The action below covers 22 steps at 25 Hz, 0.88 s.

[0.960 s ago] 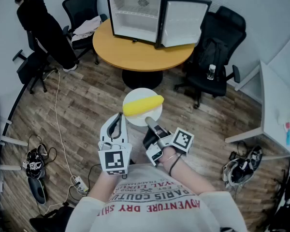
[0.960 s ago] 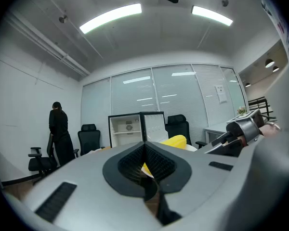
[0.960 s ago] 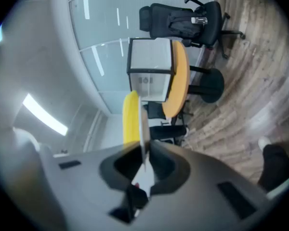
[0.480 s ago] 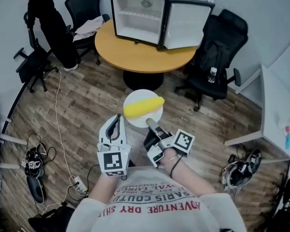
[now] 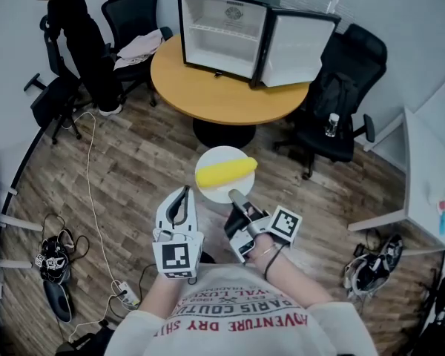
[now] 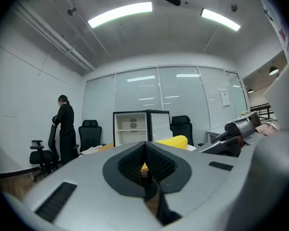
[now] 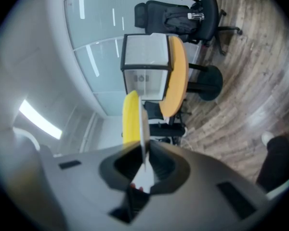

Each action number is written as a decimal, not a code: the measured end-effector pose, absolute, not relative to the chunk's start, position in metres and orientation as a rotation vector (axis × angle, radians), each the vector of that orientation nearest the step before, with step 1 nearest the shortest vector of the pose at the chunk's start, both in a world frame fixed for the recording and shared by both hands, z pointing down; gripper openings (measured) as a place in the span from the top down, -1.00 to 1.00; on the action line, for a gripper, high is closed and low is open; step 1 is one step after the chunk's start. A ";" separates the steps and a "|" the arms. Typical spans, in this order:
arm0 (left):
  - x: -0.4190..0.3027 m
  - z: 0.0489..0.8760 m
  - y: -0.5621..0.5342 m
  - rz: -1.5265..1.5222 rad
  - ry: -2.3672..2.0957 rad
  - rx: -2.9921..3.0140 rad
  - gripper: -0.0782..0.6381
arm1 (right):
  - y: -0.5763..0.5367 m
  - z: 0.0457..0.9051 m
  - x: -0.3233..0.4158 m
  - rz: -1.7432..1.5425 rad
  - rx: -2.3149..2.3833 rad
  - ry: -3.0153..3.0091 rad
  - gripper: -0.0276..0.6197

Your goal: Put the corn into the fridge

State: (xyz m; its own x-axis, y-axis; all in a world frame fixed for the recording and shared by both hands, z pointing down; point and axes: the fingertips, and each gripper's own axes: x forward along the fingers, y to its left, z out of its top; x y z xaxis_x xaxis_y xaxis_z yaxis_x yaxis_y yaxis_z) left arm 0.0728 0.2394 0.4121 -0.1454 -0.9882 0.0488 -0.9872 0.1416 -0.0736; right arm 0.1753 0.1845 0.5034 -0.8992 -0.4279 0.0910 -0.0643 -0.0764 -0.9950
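Corn (image 5: 225, 172) yellow, lying across white plate (image 5: 221, 153). Right gripper (image 5: 235, 196) level, jaws clamped on plate rim; left gripper (image 5: 182, 193) jaws closed, empty.

The corn (image 5: 225, 172) is laid on a plate (image 5: 210, 157) gripped at its near rim between the fingers of the right gripper (image 5: 234, 196), the left gripper (image 5: 182, 193) is held just left, and the fridge (image 5: 224, 30) is set on a table (image 5: 215, 95) well beyond.

An office meeting room: black swivel chairs (image 5: 137, 10) ring a round wooden counter (image 5: 208, 95) carrying a small fridge (image 5: 222, 32), a white desk (image 5: 423, 169) stands by the wall, and glass partitions (image 6: 178, 95) run beneath long ceiling strip lights (image 6: 120, 12)
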 end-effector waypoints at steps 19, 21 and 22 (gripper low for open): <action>-0.099 0.411 0.163 -0.152 2.258 -2.187 0.71 | 0.098 0.501 0.025 -2.012 -0.650 1.855 0.76; -0.102 0.413 0.149 -0.159 2.234 -2.205 0.71 | 0.082 0.503 0.017 -2.019 -0.651 1.852 0.76; -0.103 0.413 0.140 -0.156 2.223 -2.215 0.71 | 0.072 0.504 0.013 -2.022 -0.649 1.852 0.76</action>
